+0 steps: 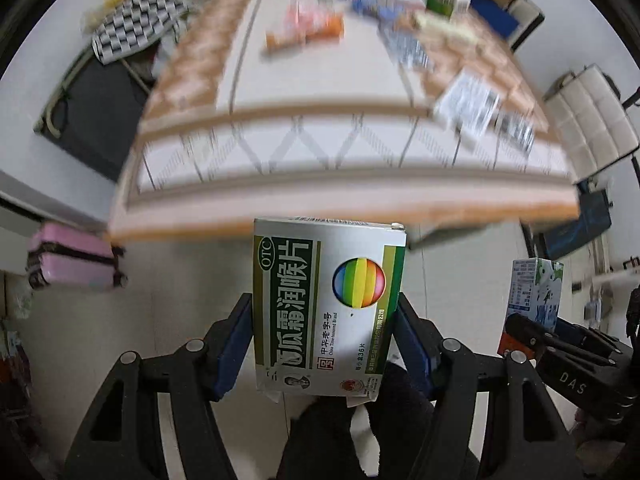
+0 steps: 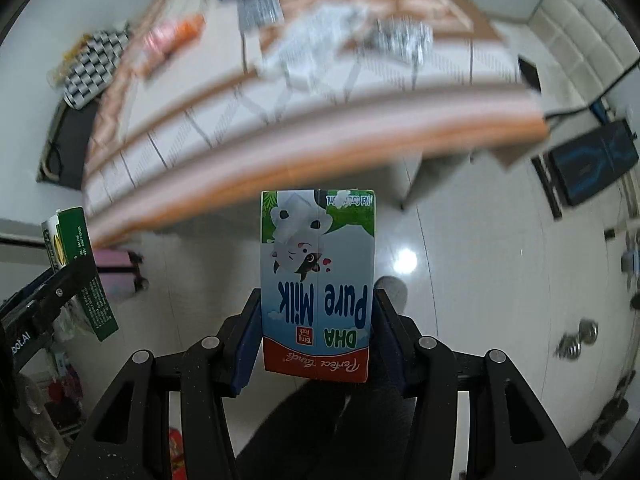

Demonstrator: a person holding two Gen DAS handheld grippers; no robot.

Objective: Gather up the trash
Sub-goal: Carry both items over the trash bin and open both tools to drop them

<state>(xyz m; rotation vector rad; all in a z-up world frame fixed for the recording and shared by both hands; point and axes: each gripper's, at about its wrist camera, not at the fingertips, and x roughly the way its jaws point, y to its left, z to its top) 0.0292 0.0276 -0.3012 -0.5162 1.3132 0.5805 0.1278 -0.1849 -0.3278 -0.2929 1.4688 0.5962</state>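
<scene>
left wrist view: blurred counter with orange-and-white patterned cloth (image 1: 280, 152) strewn with wrappers, over glossy white tile floor (image 1: 168, 280). left fingers (image 1: 236, 344) clamp green-and-white lozenge box (image 1: 324, 308); right fingers (image 2: 248, 340) clamp blue-and-white milk carton (image 2: 318, 280), both past the counter edge.

A long table (image 1: 320, 92) with a tan and white patterned cloth fills the far part of both views, badly blurred. Far left of it, a black-and-white checked cloth (image 1: 132, 28) lies over a dark folding frame. A pink hard-shell suitcase (image 1: 72, 258) stands on the glossy white tiled floor (image 2: 460, 260) at the near left. A white padded seat (image 1: 592, 120) stands at the right, with a dark blue-patterned case (image 2: 592, 160) below it.
</scene>
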